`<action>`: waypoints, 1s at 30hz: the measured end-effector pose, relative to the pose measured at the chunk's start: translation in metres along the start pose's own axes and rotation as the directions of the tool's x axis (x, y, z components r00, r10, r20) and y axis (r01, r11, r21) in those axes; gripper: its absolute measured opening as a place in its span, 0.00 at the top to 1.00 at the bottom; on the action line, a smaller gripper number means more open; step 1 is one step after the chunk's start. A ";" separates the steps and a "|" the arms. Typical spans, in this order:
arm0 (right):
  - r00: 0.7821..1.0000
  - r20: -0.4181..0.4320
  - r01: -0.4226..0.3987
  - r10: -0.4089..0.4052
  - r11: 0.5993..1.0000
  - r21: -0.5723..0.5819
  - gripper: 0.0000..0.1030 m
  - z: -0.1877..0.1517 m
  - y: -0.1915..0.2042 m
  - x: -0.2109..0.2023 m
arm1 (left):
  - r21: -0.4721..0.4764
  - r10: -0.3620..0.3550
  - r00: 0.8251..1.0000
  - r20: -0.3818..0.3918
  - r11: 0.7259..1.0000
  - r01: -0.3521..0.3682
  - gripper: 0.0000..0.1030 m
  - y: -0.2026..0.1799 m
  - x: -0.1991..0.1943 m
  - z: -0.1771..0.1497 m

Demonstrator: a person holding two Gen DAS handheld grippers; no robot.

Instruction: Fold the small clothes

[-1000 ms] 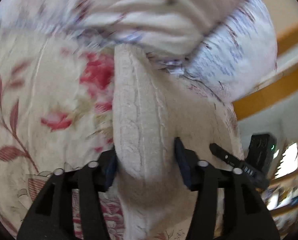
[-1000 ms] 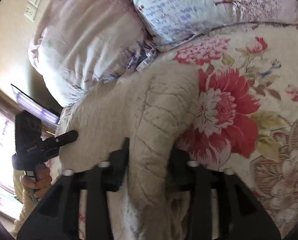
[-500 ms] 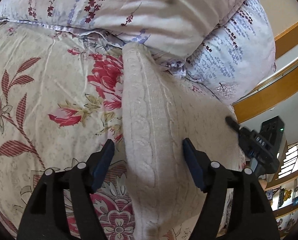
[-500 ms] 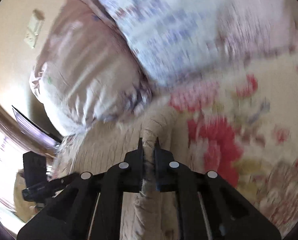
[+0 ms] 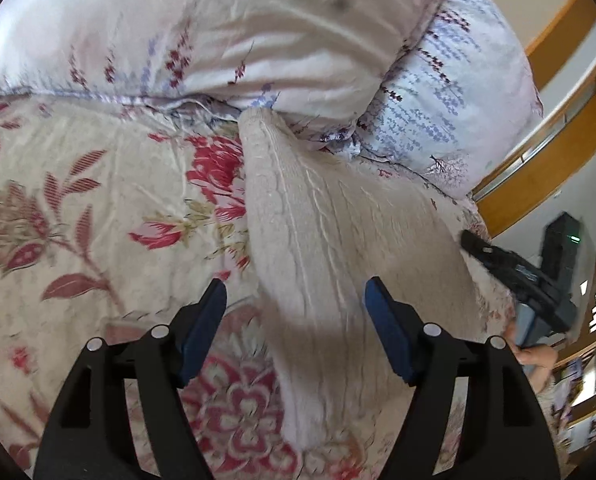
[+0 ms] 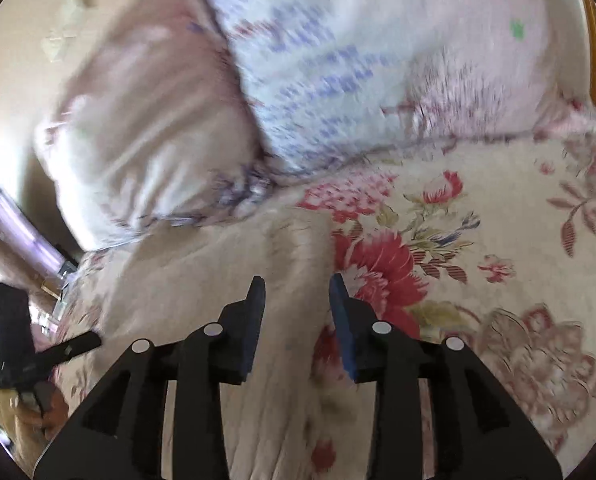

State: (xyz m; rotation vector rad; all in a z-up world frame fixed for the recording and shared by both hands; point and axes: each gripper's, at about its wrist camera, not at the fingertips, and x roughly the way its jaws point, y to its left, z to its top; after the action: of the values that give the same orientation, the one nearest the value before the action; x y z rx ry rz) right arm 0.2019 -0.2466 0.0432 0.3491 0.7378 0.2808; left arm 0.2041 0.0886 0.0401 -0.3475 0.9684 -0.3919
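Note:
A cream cable-knit garment lies folded lengthwise on the floral bedspread, its far end against the pillows. My left gripper hovers over its near part, open, with both blue pads clear of the knit. In the right wrist view the same garment runs below my right gripper. Its jaws are opening, and the knit lies under the gap without being pinched. One of the right gripper's fingers shows at the garment's far right edge in the left wrist view.
A pinkish floral pillow and a white one with blue sprigs stand behind the garment. A wooden bed frame runs at the right. The bedspread stretches to the right of the garment.
My left gripper let go of the garment, widened and drew back upward. My right gripper pinched a fold of the knit half a second ago, then released it and rose.

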 end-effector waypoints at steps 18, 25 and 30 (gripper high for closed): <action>0.999 -0.035 0.027 -0.027 1.000 0.006 0.63 -0.046 0.028 -0.001 | 0.157 0.255 0.962 0.100 0.951 -0.268 0.19 -0.025 0.004 -0.034; 0.971 0.163 0.183 -0.174 0.982 -0.040 0.14 -0.067 0.038 -0.042 | 0.119 0.296 0.929 0.221 0.938 -0.327 0.06 -0.023 -0.036 -0.065; 0.931 0.229 0.306 -0.283 0.949 -0.072 0.01 -0.082 0.048 -0.055 | 0.088 0.339 0.916 0.215 0.927 -0.364 0.02 -0.023 -0.043 -0.081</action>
State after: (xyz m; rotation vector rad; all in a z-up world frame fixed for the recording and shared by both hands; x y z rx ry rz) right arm 0.1000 -0.2067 0.0400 0.1593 0.5488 -0.0041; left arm 0.1098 0.0794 0.0389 -0.0884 0.7876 -0.0846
